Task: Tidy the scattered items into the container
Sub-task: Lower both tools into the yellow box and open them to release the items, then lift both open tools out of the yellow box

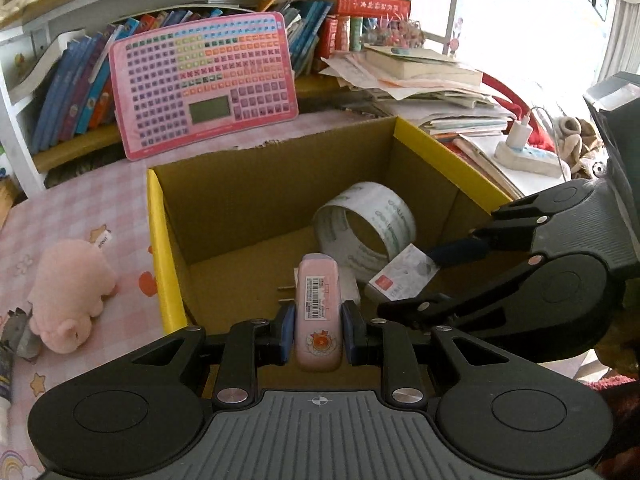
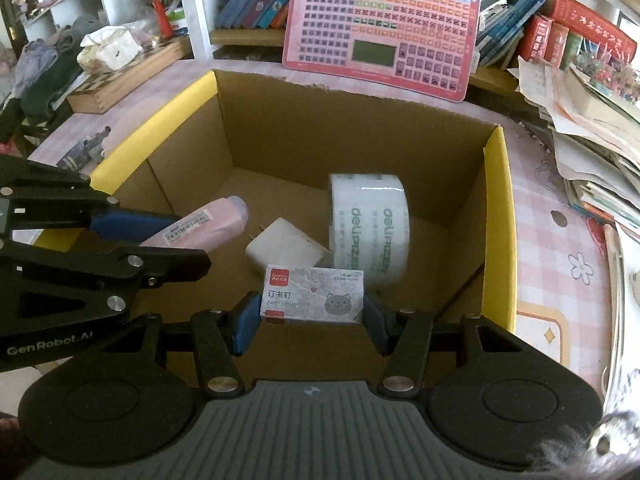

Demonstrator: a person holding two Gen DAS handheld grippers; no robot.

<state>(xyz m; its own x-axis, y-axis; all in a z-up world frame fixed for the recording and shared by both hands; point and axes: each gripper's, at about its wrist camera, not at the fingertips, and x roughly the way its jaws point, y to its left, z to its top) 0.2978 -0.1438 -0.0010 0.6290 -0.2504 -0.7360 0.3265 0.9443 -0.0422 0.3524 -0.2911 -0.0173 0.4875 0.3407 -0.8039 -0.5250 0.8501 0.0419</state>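
While both grippers hang over the open cardboard box (image 2: 498, 216), the step in hand looks like the drop-off: the left gripper (image 1: 318, 330) is clamped on a pink case (image 1: 319, 312), its long axis running straight away along the fingers, and the right gripper (image 2: 312, 314) is clamped on a staple box (image 2: 314, 296) held crosswise, label up. Next, I judge, each must open its jaws so both fall clear of the white charger (image 2: 286, 248) and, farther in, the tape roll (image 2: 370, 228) standing on edge.
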